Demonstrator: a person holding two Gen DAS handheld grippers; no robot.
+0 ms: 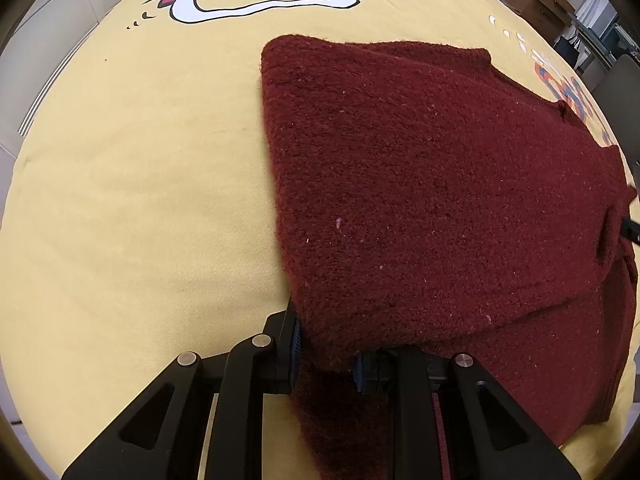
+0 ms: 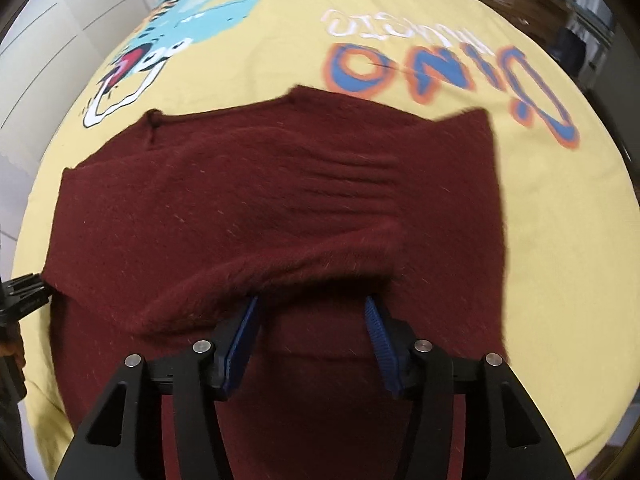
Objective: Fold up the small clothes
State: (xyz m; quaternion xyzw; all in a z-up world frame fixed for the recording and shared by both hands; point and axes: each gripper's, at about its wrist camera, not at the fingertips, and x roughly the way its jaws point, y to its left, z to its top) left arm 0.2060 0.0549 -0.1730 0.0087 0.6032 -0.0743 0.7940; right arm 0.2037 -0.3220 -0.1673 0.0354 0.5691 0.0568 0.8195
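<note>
sweater: maroon knit sweater (image 1: 420, 184) lies partly folded on yellow dinosaur-print cloth (image 1: 140, 200) | left gripper (image 1: 324, 354): jaws pinching sweater's near edge | right gripper (image 2: 310, 344): jaws spread over the sweater, pads gripping nothing

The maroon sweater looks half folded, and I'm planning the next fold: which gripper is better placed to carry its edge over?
Probably the left. The left gripper is shut on the maroon sweater at its near edge, while the right gripper stands open above the cloth, gripping nothing.
</note>
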